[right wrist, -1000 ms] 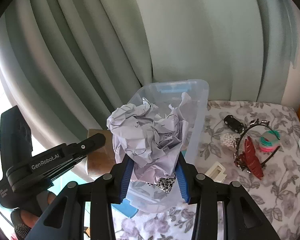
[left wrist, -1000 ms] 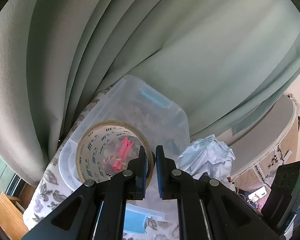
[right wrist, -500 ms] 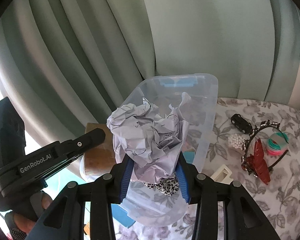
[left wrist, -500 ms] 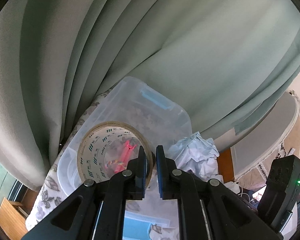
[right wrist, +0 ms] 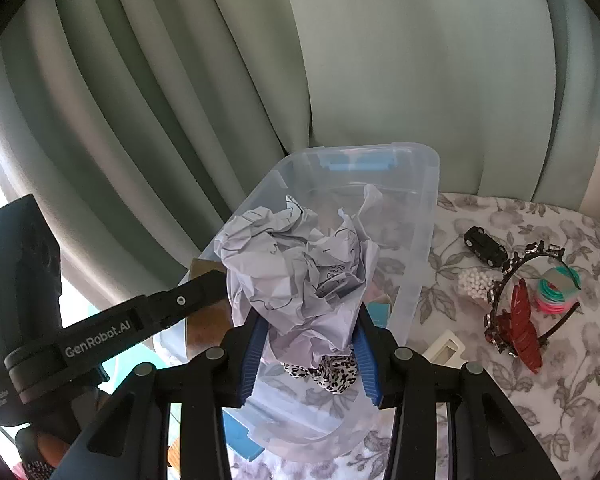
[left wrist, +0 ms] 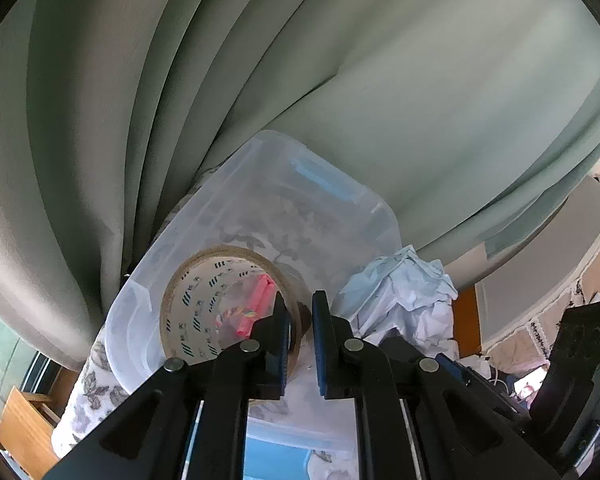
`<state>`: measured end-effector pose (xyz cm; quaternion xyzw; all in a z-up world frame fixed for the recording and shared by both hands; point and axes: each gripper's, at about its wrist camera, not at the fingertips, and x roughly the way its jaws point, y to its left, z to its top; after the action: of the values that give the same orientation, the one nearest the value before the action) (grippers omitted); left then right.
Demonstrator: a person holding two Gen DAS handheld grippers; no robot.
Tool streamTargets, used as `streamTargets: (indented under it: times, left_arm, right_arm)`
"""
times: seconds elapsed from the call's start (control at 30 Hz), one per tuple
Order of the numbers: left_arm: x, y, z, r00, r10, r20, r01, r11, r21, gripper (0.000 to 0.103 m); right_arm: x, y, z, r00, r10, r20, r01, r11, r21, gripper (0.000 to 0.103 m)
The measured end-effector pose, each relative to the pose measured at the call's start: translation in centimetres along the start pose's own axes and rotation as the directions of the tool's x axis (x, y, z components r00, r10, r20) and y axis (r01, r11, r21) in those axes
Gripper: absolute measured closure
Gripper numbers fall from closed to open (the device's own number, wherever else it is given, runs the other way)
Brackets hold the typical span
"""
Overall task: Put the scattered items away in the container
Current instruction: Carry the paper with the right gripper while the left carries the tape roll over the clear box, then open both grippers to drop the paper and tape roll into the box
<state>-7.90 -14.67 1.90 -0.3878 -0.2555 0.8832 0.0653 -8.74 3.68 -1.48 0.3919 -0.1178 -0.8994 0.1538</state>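
Both grippers are loaded and poised at the bin point(right wrist: 416, 264), the clear plastic container with a blue latch that stands against the curtain point(right wrist: 180, 100) at the back of the floral-clothed counter point(right wrist: 540, 380).

Left gripper point(left wrist: 301, 320): fingers nearly together, pinching the wall of the tape roll point(left wrist: 204, 312). The roll hangs on edge over the bin's near end, its core facing the camera. In my judgement it is held there for release into the bin. A pink item point(left wrist: 256, 308) shows through the core, inside the bin.

Right gripper point(right wrist: 308, 344): fingers part-way apart, clamped on the paper ball point(right wrist: 300, 272). The ball sits above the bin's open top, right of the roll, apparently also for dropping in. A leopard-print item point(right wrist: 332, 372) lies below it inside the bin.

Obstruction: the two grippers crowd the same opening; the left one's body crosses just left of the paper ball. Releasing both together risks a clash.

Outstanding, right of the bin on the counter:
- toy car point(right wrist: 484, 244)
- white bead cluster point(right wrist: 476, 284)
- headband point(right wrist: 516, 280)
- red hair claw point(right wrist: 520, 328)
- stack of hair ties point(right wrist: 556, 292)
- white holder point(right wrist: 444, 348), just beside the bin
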Motion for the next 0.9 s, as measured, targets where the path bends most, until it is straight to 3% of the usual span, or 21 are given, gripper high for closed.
streamTargets:
  times: [0.63, 0.8, 0.9]
  left_arm:
    - [-1.4, -1.3, -0.1, 1.000, 0.027, 0.010, -0.028, 0.999, 0.023, 0.087]
    - [-1.8, -1.7, -0.2, 1.000, 0.027, 0.014, -0.028, 0.999, 0.029, 0.071]
    - [-2.4, -1.8, -0.2, 0.999, 0.033, 0.025, -0.034, 0.999, 0.030, 0.058]
  right_arm:
    - [-1.3, 0.7, -0.1, 1.000, -0.027, -0.001, 0.027, 0.999, -0.020, 0.057]
    - [-1.8, 1.1, -0.1, 0.999, -0.044, 0.008, 0.044, 0.999, -0.031, 0.053]
    - [-2.0, 1.4, -0.1, 0.999, -0.035, 0.013, 0.036, 0.999, -0.040, 0.042]
